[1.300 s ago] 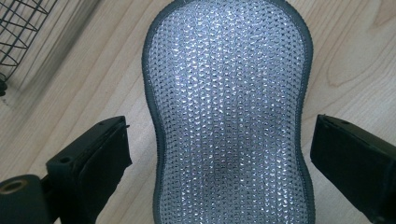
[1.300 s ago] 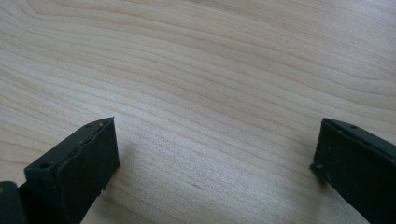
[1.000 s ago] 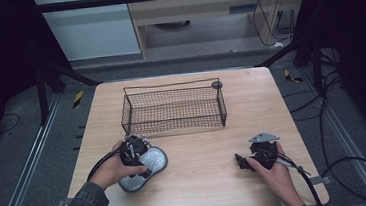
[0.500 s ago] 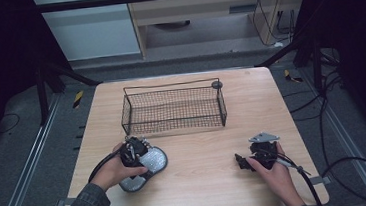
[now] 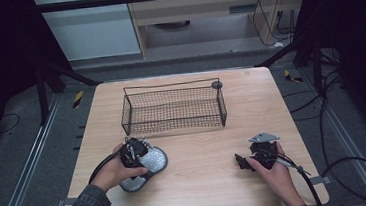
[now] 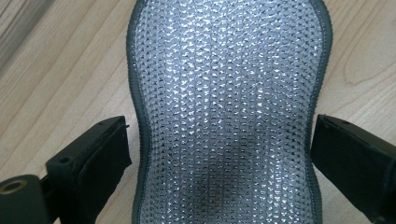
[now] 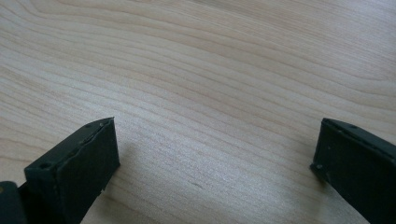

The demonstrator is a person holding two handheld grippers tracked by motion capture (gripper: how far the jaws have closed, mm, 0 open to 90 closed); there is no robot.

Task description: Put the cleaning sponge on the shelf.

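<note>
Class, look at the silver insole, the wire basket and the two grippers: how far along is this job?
Nothing looks done: the wire basket holds nothing. In hand: the left gripper is open, its jaws on either side of the silver mesh insole's narrow waist, not yet closed on it. The right gripper is open over bare table. Left, probably: gripping, lifting, and perhaps putting the insole in the basket.

No visible change; left hand-held gripper [image 5: 134, 151] unmoved over silver insole [image 5: 145, 165].

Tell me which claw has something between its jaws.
The left claw: its open jaws stand on either side of the silver mesh pad. The right claw has bare table between its jaws.
</note>
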